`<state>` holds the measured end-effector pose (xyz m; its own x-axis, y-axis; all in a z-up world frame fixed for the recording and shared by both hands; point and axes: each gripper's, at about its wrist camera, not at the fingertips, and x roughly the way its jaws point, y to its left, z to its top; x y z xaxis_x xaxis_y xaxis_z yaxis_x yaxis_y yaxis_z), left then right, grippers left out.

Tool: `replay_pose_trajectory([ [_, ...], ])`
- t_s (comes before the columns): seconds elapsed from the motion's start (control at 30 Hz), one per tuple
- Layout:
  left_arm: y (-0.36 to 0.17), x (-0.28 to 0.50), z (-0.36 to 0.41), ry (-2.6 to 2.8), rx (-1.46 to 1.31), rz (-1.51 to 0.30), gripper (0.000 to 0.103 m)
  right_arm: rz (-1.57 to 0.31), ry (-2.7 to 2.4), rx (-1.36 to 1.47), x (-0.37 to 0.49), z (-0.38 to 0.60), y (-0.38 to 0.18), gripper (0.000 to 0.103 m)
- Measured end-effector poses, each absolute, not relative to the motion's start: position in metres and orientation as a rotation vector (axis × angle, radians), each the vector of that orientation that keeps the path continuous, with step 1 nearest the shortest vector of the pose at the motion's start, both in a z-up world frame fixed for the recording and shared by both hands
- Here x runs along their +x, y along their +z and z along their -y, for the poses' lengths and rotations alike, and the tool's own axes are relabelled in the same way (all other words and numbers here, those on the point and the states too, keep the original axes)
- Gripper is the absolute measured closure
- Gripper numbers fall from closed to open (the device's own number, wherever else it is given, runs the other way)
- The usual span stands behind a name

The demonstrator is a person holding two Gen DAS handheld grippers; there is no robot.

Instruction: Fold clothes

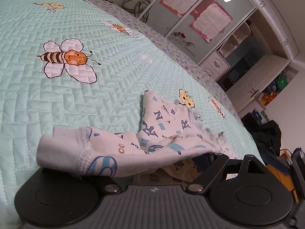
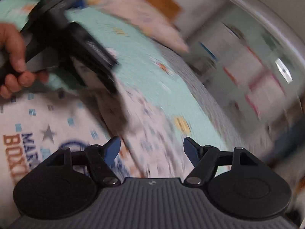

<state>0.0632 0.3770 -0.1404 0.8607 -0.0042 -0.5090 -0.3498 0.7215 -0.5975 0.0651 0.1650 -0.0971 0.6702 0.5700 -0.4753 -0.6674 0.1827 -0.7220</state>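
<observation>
Gaping right gripper (image 2: 152,148) – empty, blurred; left gripper (image 1: 152,164) seemingly released – printed garment (image 1: 162,133) draped over.

The white printed garment (image 1: 162,133) lying on the bed is showing scattered blue capital letters in the left wrist view: an "N", two "R"s, a "CO" near its cuff and a fragment reading "OR", the rest of its lettering being too creased to read. In the right wrist view the same kind of white printed cloth (image 2: 38,133) is carrying orange block letters reading "BOX", cut off by the gripper body, beside dark blue letters starting "MA". The cabinet door (image 1: 183,38) is bearing a dark scripted decal and pink-edged sheets whose text is too small to read.
</observation>
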Motion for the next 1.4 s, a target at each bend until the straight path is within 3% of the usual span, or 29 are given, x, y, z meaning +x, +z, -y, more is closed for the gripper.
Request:
replay_pose_trajectory([
  [0.23, -0.131, 0.054, -0.392, 0.260, -0.763, -0.497, 0.010, 0.026, 0.939, -1.239, 0.070, -0.225, -0.111, 0.034],
  [0.3, -0.133, 0.053, -0.398, 0.271, -0.775, -0.512, 0.010, -0.018, 0.955, -1.236, 0.075, -0.237, -0.111, 0.062],
  [0.33, -0.134, 0.053, -0.401, 0.271, -0.784, -0.517, 0.010, -0.044, 0.960, -1.239, 0.077, -0.242, -0.112, 0.090],
  [0.37, -0.135, 0.052, -0.403, 0.268, -0.791, -0.520, 0.010, -0.059, 0.966, -1.246, 0.078, -0.246, -0.113, 0.096],
  [0.67, -0.132, 0.056, -0.399, 0.281, -0.749, -0.564, 0.008, -0.116, 0.951, -1.216, 0.082, -0.252, -0.117, 0.096],
  [1.13, -0.132, 0.062, -0.391, 0.300, -0.694, -0.583, 0.006, -0.367, 0.909, -0.810, 0.116, -0.240, -0.105, 0.096],
  [1.4, -0.135, 0.062, -0.393, 0.293, -0.708, -0.577, 0.004, -0.595, 0.885, -0.411, 0.149, -0.216, -0.103, 0.096],
])
